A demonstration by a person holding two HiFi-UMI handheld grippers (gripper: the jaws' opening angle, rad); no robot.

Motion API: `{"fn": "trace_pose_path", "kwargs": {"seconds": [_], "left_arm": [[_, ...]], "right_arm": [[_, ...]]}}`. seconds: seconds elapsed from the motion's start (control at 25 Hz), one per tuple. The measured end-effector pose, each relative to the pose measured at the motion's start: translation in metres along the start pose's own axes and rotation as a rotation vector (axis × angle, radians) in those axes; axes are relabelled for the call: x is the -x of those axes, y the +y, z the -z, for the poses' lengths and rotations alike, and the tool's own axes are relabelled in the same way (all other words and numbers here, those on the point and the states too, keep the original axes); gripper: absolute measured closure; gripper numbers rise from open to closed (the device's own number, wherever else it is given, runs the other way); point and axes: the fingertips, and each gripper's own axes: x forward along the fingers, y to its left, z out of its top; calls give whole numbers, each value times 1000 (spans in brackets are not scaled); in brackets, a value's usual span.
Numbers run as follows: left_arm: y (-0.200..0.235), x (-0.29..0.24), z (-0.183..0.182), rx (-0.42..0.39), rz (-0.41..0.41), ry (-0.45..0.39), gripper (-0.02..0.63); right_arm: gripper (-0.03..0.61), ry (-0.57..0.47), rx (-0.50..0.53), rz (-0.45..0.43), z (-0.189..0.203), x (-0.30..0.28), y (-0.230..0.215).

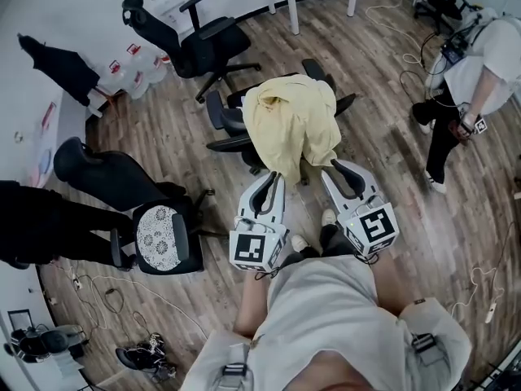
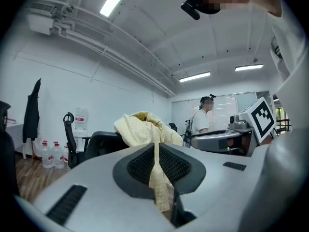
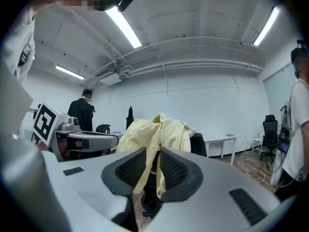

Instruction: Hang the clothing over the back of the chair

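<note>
A pale yellow garment [image 1: 289,120] lies heaped over the back and seat of a black office chair [image 1: 218,111], whose backrest it mostly hides. Both grippers reach level toward the garment's near hem. My left gripper [image 1: 273,177] is shut on a fold of the yellow cloth; in the left gripper view the strip of fabric [image 2: 158,178] runs down between its pads [image 2: 140,166]. My right gripper [image 1: 332,169] is shut on another fold, and in the right gripper view the cloth [image 3: 159,129] hangs pinched at the jaw tips [image 3: 153,161].
A second black office chair [image 1: 199,39] stands behind, and one with a lace cushion [image 1: 159,230] at my left. A person [image 1: 480,63] stands at the right near floor cables [image 1: 411,51]. Water bottles [image 1: 134,76] and a dark coat [image 1: 61,68] line the left wall.
</note>
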Motion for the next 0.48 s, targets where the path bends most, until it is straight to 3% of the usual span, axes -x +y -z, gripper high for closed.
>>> {"fn": "trace_pose_path", "kwargs": {"seconds": [0.48], "left_arm": [[3, 3, -9, -8, 9, -12, 595]], "right_arm": [[549, -15, 30, -26, -13, -4, 8]]}}
